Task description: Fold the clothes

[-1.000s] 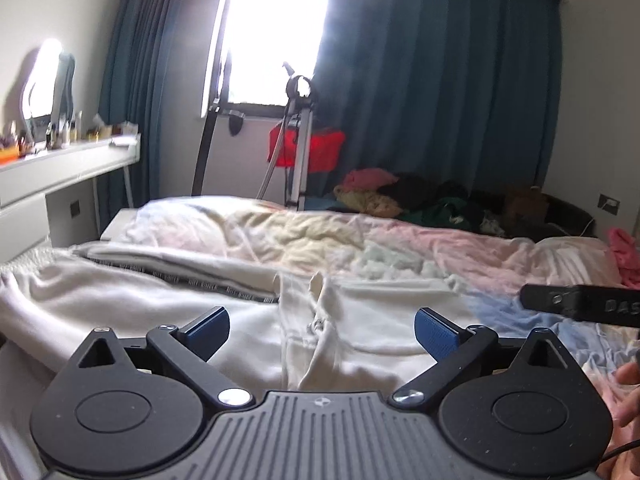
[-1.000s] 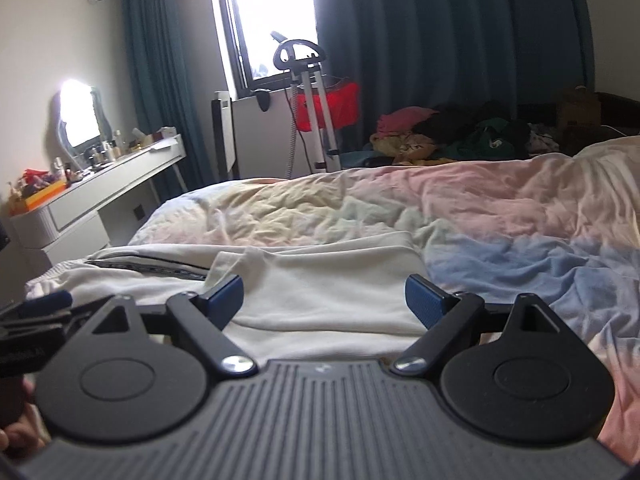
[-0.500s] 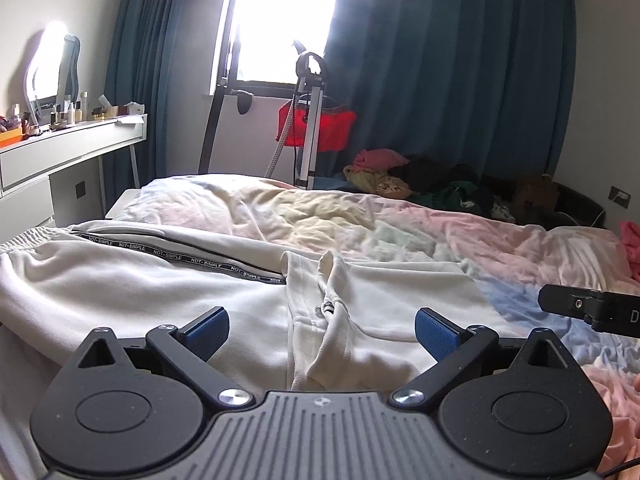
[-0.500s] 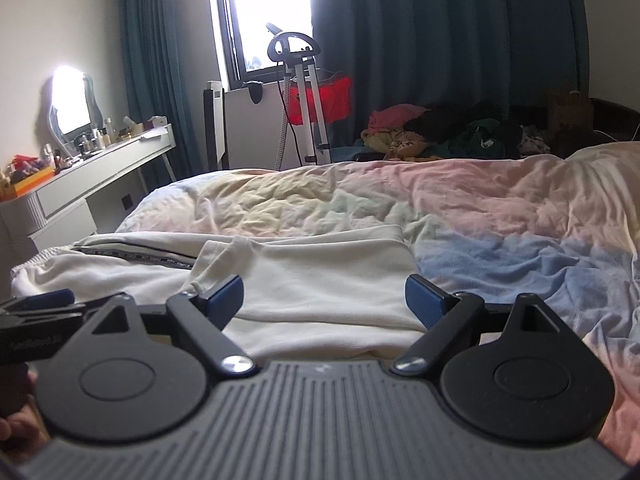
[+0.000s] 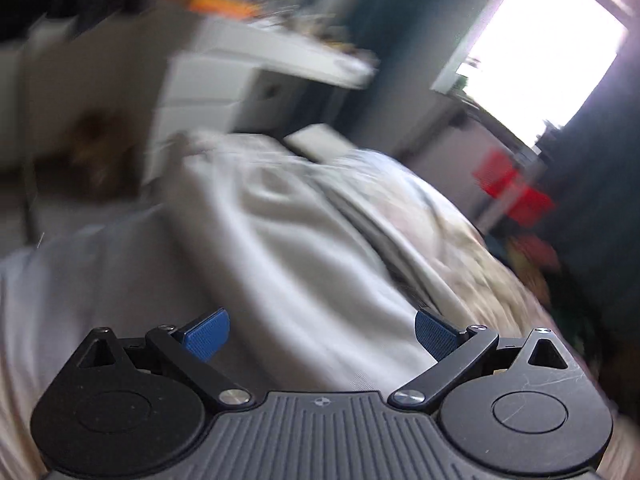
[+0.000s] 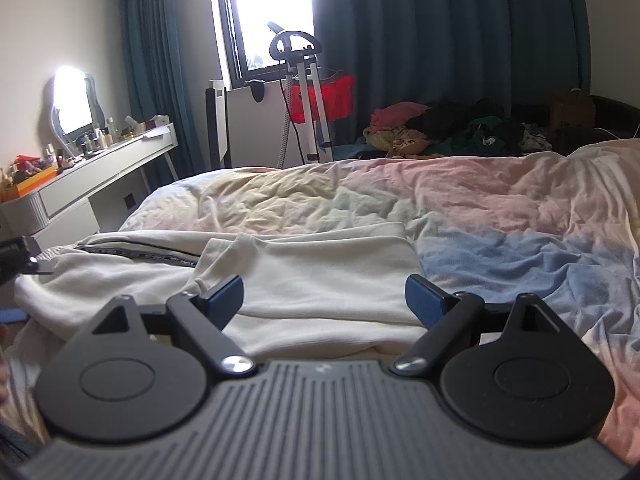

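Observation:
Cream-white trousers (image 6: 320, 276) with a dark lettered side stripe (image 6: 140, 254) lie partly folded on the bed. My right gripper (image 6: 324, 300) hovers open just above their near edge, with nothing between its blue pads (image 6: 424, 300). In the blurred, tilted left wrist view, the same pale garment (image 5: 304, 264) stretches away ahead of my left gripper (image 5: 320, 334), which is open and holds nothing. A black part of the left gripper (image 6: 16, 256) shows at the left edge of the right wrist view.
The bed carries a crumpled pastel duvet (image 6: 500, 216). A white dressing table (image 6: 92, 184) with a lit mirror (image 6: 74, 106) stands to the left. A garment steamer stand (image 6: 304, 92) and a pile of clothes (image 6: 448, 128) lie beyond the bed, before dark curtains.
My left gripper has swung sharply to the left and tilted, so its view is blurred and now faces the dressing table side. The right gripper has barely moved.

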